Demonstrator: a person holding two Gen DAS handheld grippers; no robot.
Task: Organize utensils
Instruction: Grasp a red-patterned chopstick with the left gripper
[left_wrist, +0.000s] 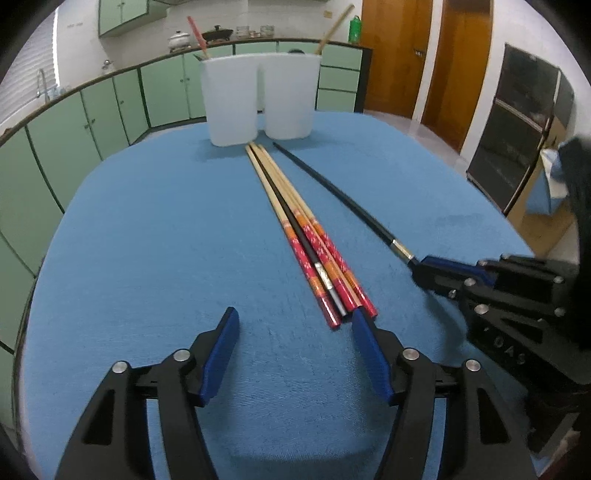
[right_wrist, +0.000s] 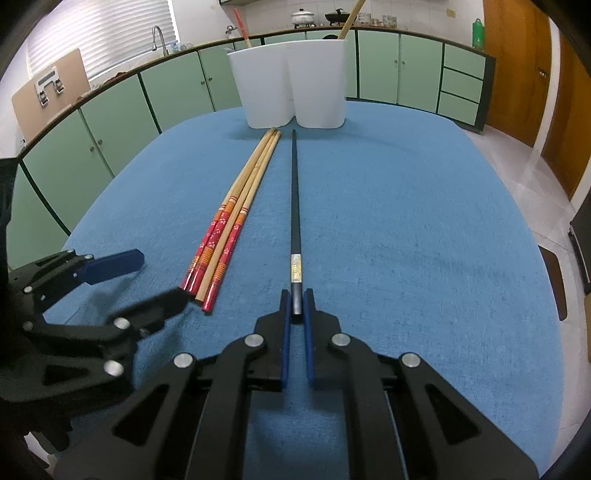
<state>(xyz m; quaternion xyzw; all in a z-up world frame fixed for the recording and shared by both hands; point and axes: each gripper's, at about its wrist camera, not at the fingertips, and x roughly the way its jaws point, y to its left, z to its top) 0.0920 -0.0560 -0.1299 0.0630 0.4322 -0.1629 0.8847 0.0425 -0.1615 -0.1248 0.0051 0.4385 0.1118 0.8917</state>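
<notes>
Right claw: the right claw (right_wrist: 297, 306) is at the lower centre of the right wrist view, closed tight on the near end of a long black chopstick with a silver band (right_wrist: 295, 206); its blue pads press on both sides of that end.
Black chopstick: it runs straight up the middle of the frame, and its thin tip is near the base of the white plastic two-part utensil holder (right_wrist: 291, 85). In the left wrist view it lies as a diagonal at centre right, ending in the right claw (left_wrist: 419, 264).
Left claw: the left claw (left_wrist: 291, 321) is at the bottom of the left wrist view, jaws wide apart, nothing between the blue pads. The right pad (left_wrist: 369, 354) is just beside the near ends of the bundle; I cannot tell if it touches them.
Bundle: wooden chopsticks with red and orange patterned handles (left_wrist: 314, 243) lie close together in the centre of the frame, with a second black chopstick (left_wrist: 295, 221) on top between them. Their pale tips point to the holder.
Holder: it stands at the top centre on the blue cloth tabletop (left_wrist: 155, 229). One red-handled stick (left_wrist: 197, 37) leans out of its left part, one pale wooden stick (left_wrist: 332, 31) out of its right part.
Background: green kitchen cabinets (right_wrist: 110, 122) at left, wooden doors (left_wrist: 399, 55) at upper right.
</notes>
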